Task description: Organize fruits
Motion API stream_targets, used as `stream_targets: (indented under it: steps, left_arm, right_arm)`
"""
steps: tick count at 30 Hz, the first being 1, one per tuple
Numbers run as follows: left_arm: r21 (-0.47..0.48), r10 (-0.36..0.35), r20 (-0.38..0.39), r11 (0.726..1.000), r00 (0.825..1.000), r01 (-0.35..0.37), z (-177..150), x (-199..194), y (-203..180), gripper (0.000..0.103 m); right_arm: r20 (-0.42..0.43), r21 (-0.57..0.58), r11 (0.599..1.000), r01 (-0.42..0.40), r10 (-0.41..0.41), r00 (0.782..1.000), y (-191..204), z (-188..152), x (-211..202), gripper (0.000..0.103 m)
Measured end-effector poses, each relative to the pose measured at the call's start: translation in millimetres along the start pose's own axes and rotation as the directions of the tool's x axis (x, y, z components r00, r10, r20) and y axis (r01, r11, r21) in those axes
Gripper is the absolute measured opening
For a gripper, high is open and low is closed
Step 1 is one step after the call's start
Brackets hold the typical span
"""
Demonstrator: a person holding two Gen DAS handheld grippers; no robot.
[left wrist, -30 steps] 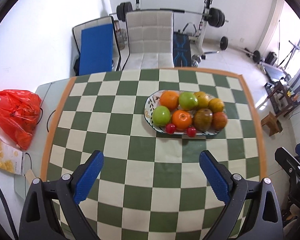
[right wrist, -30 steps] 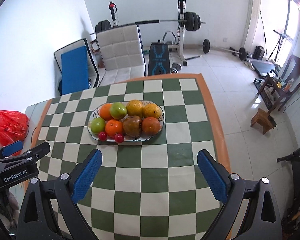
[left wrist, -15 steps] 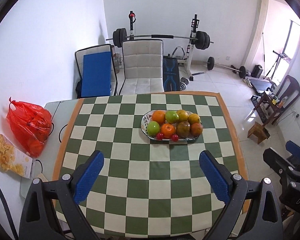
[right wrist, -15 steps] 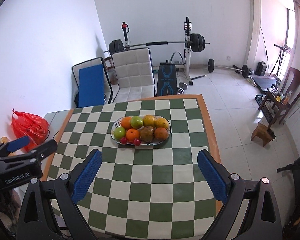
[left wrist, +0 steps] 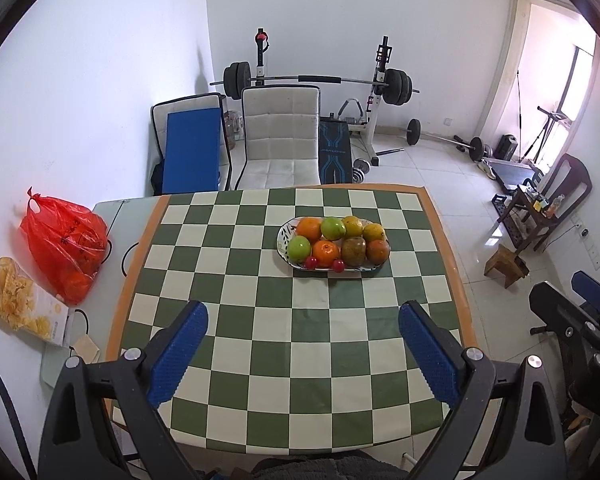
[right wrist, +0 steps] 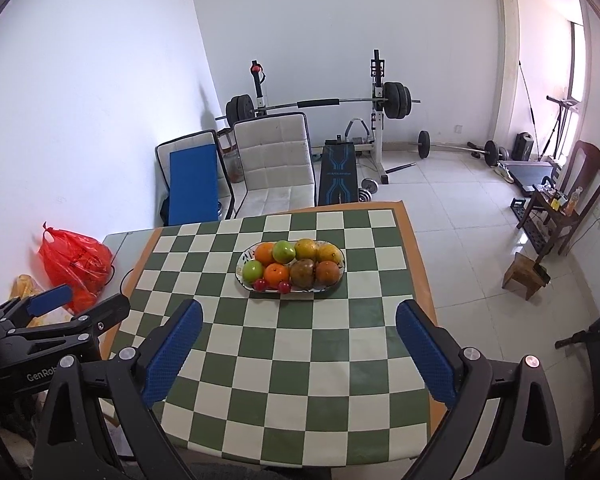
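Well, the big table (left wrist: 260,360) with green and white squares fills the middle of both views, and its orange edge runs down the left and right sides. Most of the squares near the bottom of the frame are bare, so there is lots of open room. The oval plate (left wrist: 285,236) sits a bit above the middle of the frame, well away from every edge, and the fruits (left wrist: 338,240) are all piled on it. At the bottom of each view, the left gripper (left wrist: 302,354) and right gripper (right wrist: 298,354) are spread wide and hold nothing, far from the plate.
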State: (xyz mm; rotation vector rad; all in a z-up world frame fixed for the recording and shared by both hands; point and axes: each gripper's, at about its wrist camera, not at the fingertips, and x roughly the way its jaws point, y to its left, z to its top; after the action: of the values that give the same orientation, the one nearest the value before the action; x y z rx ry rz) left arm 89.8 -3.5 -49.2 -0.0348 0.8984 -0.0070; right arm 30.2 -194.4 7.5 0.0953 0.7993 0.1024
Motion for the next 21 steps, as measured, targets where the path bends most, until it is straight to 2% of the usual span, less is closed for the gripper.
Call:
stream_targets:
  steps: [9, 11, 17, 21]
  left_arm:
    - [-0.007, 0.018, -0.008, 1.0, 1.0, -0.018, 6, 19, 0, 0.098]
    - [-0.007, 0.028, -0.009, 1.0, 1.0, -0.029, 9, 28, -1, 0.102]
    - [0.005, 0.055, -0.028, 0.998, 0.998, -0.055, 20, 60, -3, 0.102]
    - [0.001, 0.061, -0.069, 0.998, 0.996, -0.061, 28, 87, -1, 0.102]
  right_arm:
    - [-0.006, -0.004, 1.0, 0.016, -0.016, 1.0, -7, 6, 22, 0.1]
    - [-0.006, -0.009, 1.0, 0.024, -0.024, 1.0, -9, 11, 38, 0.1]
    - [-0.029, -0.017, 0.999, 0.048, -0.049, 0.998, -13, 24, 86, 0.1]
    - [-0.059, -0.021, 0.998, 0.06, -0.062, 0.996, -15, 30, 122, 0.1]
